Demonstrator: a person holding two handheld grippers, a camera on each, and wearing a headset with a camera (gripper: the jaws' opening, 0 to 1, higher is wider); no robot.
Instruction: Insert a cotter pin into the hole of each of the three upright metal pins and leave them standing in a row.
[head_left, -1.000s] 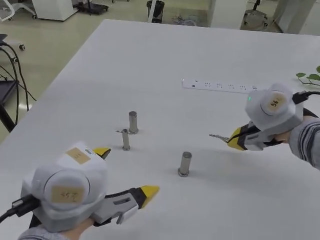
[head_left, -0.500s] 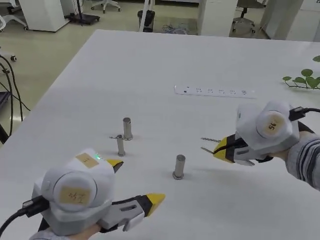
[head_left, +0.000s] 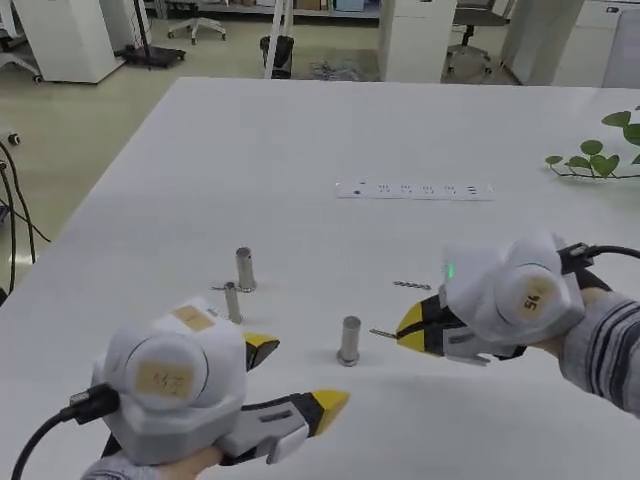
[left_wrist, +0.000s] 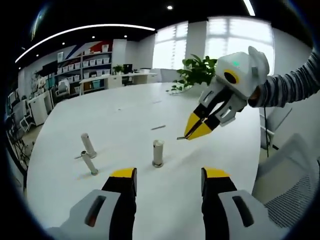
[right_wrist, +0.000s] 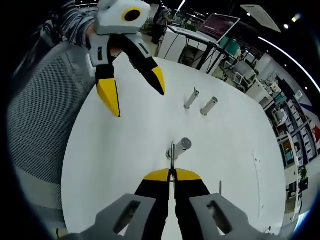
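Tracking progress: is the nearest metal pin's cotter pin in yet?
Not in: the right gripper holds the cotter pin beside the metal pin, apart from it.

This looks like an open-plan office or lab. A large white table (head_left: 300, 140) carries a power strip (head_left: 414, 190), with wheeled office chairs (head_left: 476, 30) and white cabinets (head_left: 55, 40) standing beyond it. Stocked shelves (left_wrist: 82, 67), a desk monitor (right_wrist: 220, 24), potted plants (left_wrist: 197, 70) and ceiling strip lights (left_wrist: 100, 29) fill the room.

Holes in the 3 metal pins (head_left: 349, 341) are too small to see; the cotter pin (head_left: 383, 333) seems barely clear.
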